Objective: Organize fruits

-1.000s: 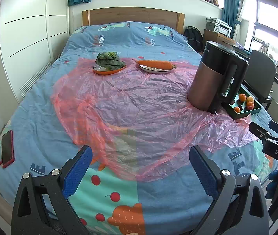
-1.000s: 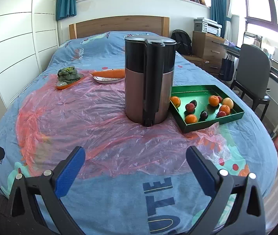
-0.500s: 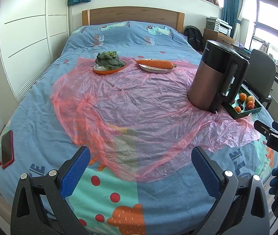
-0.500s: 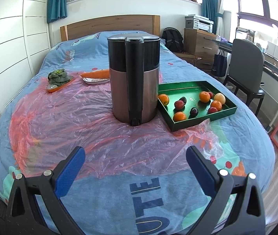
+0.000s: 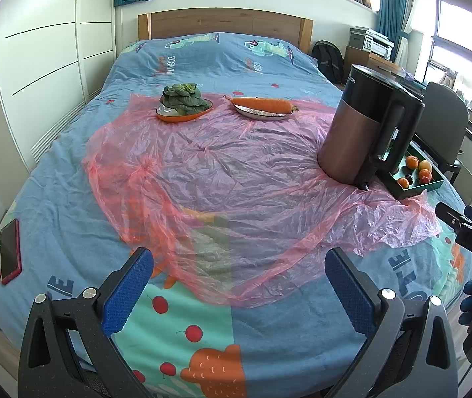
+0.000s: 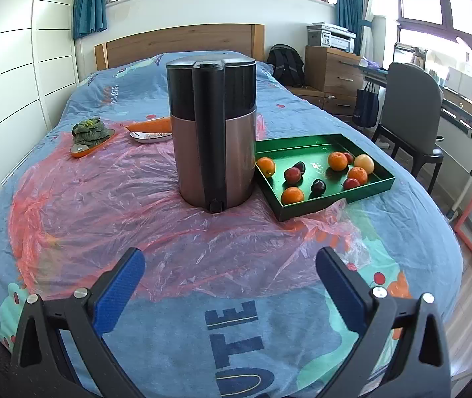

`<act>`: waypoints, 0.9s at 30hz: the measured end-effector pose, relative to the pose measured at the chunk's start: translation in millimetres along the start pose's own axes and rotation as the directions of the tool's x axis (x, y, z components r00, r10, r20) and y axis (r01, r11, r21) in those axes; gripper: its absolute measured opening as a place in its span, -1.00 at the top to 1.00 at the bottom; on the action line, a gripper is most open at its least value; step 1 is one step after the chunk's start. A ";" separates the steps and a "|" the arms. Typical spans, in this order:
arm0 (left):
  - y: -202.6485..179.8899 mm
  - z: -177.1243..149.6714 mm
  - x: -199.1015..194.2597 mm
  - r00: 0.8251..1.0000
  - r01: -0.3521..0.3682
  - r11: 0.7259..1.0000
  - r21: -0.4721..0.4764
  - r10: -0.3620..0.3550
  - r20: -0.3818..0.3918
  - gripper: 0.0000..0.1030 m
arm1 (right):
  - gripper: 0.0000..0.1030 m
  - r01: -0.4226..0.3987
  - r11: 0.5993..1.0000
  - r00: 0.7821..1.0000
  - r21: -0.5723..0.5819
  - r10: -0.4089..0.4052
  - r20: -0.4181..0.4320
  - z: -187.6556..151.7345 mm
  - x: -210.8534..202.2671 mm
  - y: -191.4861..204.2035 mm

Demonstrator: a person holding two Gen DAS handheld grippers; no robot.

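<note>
I have both grippers hovering over the near edge of the bed (image 6: 402, 232), jaws spread wide with nothing between them: the left gripper (image 5: 238, 285) at the bottom of its own frame, the right gripper (image 6: 230, 282) likewise.

In the right wrist view the green tray (image 6: 305, 210) sits right of centre on the bedspread, just beside the kettle (image 6: 214, 126), its near corner resting on the pink plastic sheet (image 6: 103, 199). The tray's long axis runs from lower left to upper right of the frame, the far end pointing toward the office chair (image 6: 408, 99). Inside it lie oranges (image 6: 292, 195), red plums (image 6: 292, 175), a dark plum (image 6: 318, 186) and a pale apple (image 6: 364, 163), scattered loosely.

In the upper left, a plate of greens (image 6: 89, 132) and a carrot (image 6: 151, 125) on a dish, its length lying across the frame. From the left wrist view I see a phone (image 5: 9, 250) at the left edge.
</note>
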State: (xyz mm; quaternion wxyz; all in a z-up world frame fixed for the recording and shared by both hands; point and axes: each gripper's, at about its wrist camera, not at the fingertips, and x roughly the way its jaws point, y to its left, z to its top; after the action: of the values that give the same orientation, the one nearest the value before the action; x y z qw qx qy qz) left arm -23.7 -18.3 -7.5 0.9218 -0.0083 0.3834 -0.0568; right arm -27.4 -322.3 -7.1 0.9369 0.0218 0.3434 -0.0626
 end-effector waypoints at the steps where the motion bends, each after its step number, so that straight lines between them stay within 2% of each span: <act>1: -0.1 -0.5 0.9 1.000 0.000 1.000 0.002 0.000 -0.003 -0.97 | -1.00 0.001 1.000 1.000 -0.001 -0.001 -0.002 -0.4 0.3 -0.4; 27: -34.9 3.6 4.8 1.000 0.015 0.998 0.060 -0.014 -0.026 -0.98 | -1.00 0.031 0.999 0.999 0.011 -0.031 0.024 4.8 -2.1 -29.7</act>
State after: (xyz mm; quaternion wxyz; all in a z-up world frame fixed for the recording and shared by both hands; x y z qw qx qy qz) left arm -21.2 -53.6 -6.3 0.9162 0.0175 0.3933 -0.0751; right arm -29.8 -351.9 -2.0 0.9397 0.0208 0.3322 -0.0790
